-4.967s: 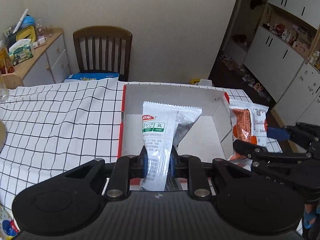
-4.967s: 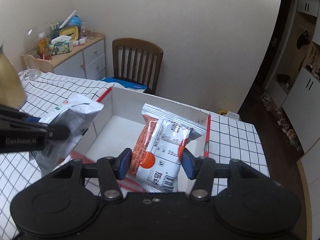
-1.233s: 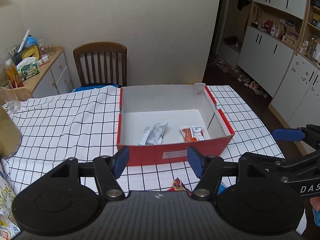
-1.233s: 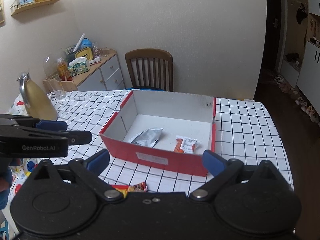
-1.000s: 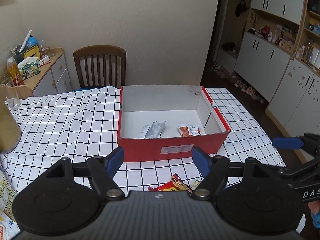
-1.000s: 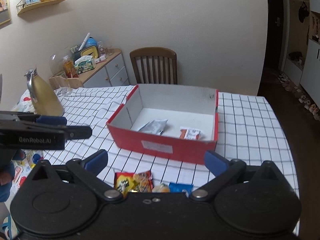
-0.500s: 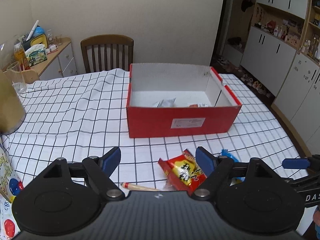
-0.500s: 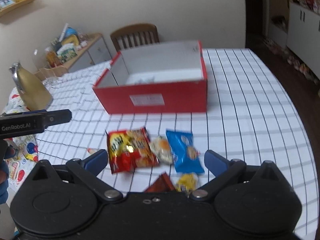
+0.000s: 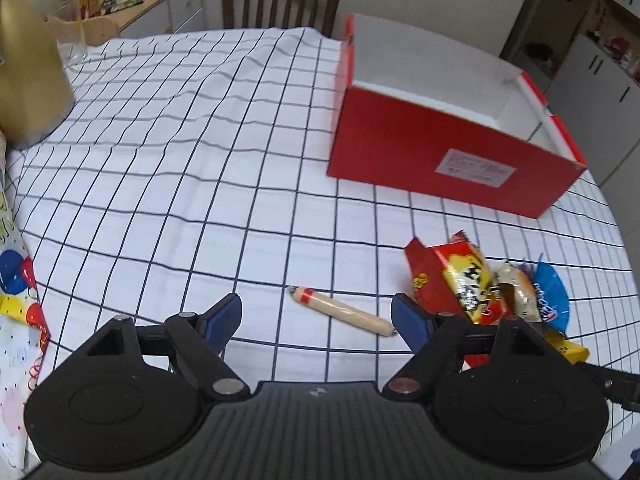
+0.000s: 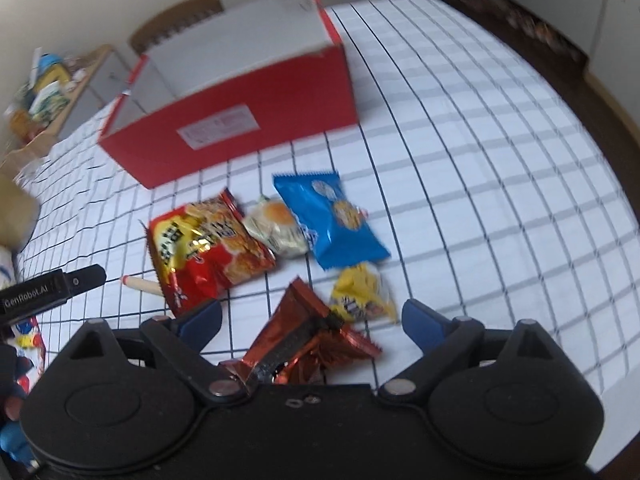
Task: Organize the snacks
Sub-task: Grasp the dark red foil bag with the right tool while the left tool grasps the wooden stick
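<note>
A: Where is the sausage stick (image 9: 342,311) lying, and which way is it pointing?

B: It is lying flat on the desk (image 9: 168,168), well in front of the red box (image 9: 440,160). Its long axis is running across the view, with the red-banded end pointing away from the snack pile.

A: What are the tools doing?

B: The left tool (image 9: 316,316) is hovering spread wide around the stick, gripping nothing. The right tool (image 10: 310,318) is likewise spread and empty, over the foil wrapper (image 10: 308,336).

A: How is it likely handling?

B: Probably light, firm and slippery, and prone to rolling. Closing across the middle, square to the long axis, is advisable.
</note>
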Demonstrator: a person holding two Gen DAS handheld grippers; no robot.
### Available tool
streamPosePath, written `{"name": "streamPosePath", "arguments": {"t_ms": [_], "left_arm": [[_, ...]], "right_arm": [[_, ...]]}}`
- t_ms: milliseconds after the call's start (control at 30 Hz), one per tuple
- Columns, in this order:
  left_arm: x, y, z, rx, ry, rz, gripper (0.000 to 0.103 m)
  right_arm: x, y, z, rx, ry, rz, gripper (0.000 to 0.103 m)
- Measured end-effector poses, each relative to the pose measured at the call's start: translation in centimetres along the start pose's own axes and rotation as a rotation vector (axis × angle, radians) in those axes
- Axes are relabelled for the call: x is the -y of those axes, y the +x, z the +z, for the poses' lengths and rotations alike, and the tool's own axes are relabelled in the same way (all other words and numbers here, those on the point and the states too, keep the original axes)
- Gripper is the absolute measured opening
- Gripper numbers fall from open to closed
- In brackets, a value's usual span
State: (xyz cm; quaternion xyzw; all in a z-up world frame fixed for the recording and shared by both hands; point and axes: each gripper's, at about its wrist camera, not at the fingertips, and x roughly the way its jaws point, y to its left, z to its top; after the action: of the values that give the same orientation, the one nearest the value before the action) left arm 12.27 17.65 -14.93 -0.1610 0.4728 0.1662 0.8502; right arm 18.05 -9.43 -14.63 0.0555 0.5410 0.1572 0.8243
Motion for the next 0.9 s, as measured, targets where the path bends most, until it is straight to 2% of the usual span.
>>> {"name": "streamPosePath", "arguments": {"t_ms": [200, 300, 400, 600, 733, 900], "left_arm": [[-1.2, 1.7, 0.2, -0.065, -0.085, 0.017, 0.082], [-1.7, 2.4, 0.4, -0.095, -0.124, 0.012, 0.082], [-1.8, 3.3, 0.6, -0.122, -0.152, 0.018, 0.082], [-2.0, 5.1, 0.9, -0.172, -0.245, -0.015, 0.080], [-1.2, 5.9, 1.1, -0.185, -0.255, -0.020, 0.065], [-0.1, 6.2, 1.4, -0.172, -0.248, 0.018, 0.056]], "right_arm": [[0.0, 1.3, -0.6, -0.073, 0.109, -0.012, 0.091], [-0.1, 1.8, -0.6, -0.098, 0.169, -0.007, 0.084], [-0.6, 2.4, -0.5, -0.119, 0.187, -0.008, 0.081], [-0.4, 3.2, -0.4, -0.128, 0.208, -0.014, 0.075], [-0.4, 3.3, -0.9, -0.145, 0.152, -0.013, 0.060], [-0.5, 2.8, -1.8, -0.130, 0.040, -0.005, 0.055]]}}
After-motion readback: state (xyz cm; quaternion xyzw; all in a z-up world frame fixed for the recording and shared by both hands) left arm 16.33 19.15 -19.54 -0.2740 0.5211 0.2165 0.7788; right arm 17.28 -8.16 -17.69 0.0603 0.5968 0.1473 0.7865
